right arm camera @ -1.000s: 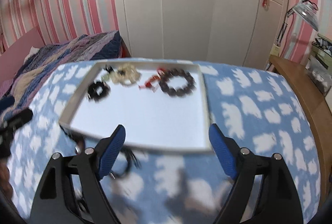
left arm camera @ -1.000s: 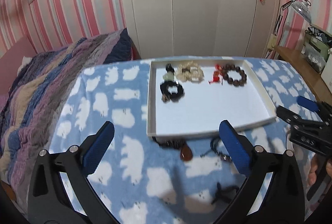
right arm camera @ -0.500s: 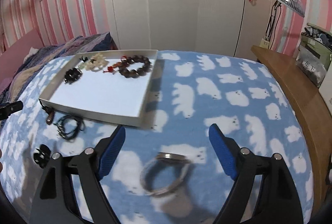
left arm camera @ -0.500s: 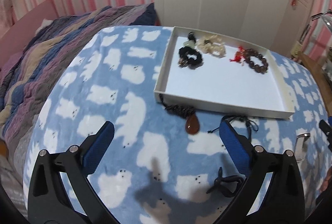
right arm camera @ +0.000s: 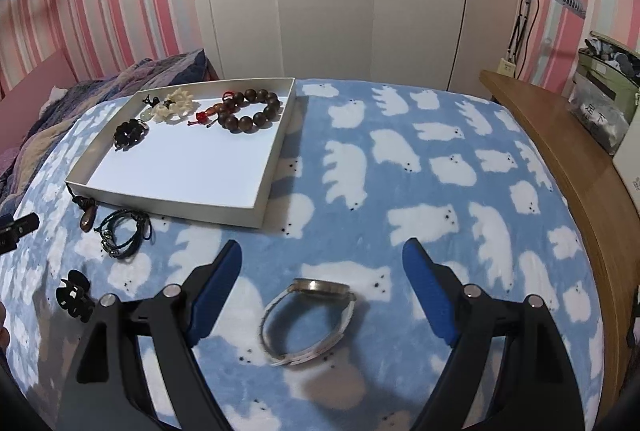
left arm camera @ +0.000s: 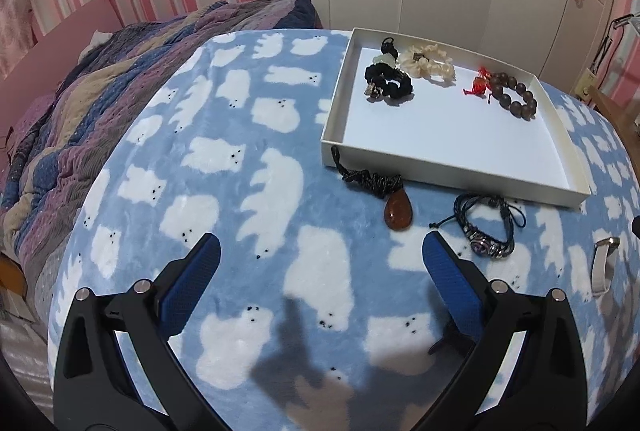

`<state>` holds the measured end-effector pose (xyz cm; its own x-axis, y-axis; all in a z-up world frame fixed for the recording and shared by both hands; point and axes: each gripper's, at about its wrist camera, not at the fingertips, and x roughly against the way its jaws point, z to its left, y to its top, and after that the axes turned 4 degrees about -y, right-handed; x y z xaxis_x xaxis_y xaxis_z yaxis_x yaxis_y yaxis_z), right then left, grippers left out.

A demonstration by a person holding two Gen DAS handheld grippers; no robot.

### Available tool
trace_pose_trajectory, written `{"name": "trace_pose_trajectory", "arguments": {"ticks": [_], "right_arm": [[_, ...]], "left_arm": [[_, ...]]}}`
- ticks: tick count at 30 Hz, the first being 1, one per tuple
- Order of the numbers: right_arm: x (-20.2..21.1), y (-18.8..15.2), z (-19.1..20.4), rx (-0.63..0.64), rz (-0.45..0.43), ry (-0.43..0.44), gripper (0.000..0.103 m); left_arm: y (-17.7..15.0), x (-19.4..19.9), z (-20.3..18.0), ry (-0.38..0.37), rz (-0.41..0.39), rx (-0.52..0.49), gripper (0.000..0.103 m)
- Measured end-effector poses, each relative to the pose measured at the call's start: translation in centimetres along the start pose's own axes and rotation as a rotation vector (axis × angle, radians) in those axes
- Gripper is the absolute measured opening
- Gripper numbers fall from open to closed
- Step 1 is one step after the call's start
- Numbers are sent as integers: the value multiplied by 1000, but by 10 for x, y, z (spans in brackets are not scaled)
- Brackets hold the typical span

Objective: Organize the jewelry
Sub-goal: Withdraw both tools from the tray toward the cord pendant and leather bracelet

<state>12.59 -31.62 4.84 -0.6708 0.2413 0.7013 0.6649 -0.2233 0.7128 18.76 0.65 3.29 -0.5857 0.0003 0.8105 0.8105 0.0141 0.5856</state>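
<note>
The right hand-held gripper [right arm camera: 322, 263] stands spread wide and grasps nothing; a white-strapped watch [right arm camera: 308, 319] lies on the blue bear-print blanket [right arm camera: 400, 171] low in the frame, between the blue pads. The left hand-held gripper [left arm camera: 320, 251] is likewise released over bare blanket. At upper right of its view, the white tray [left arm camera: 440, 135] holds a brown bead bracelet [left arm camera: 516, 95] and scrunchies; an amber pendant [left arm camera: 397, 209] and a cord bracelet [left arm camera: 486, 231] lie just below the tray.

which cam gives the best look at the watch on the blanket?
Right wrist view. The watch lies whole and sharp on the blanket, centred just ahead of the open right gripper, face and pale strap both visible. The left wrist view catches only a sliver of its strap at the far right edge, distorted.
</note>
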Motion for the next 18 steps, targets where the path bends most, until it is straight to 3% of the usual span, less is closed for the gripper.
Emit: {"name": "trace_pose_trajectory", "arguments": {"ticks": [5, 9, 14, 18], "right_arm": [[4, -3, 27, -8, -8, -41, 83], [4, -5, 57, -36, 18, -26, 83], [-3, -1, 94, -26, 26, -32, 83], [-18, 1, 119, 17, 47, -36, 83]], "left_arm": [[4, -6, 7, -21, 6, -37, 100], [13, -19, 12, -76, 50, -56, 100], [16, -28, 11, -77, 53, -105, 100], [18, -44, 18, -102, 78, -73, 100]]}}
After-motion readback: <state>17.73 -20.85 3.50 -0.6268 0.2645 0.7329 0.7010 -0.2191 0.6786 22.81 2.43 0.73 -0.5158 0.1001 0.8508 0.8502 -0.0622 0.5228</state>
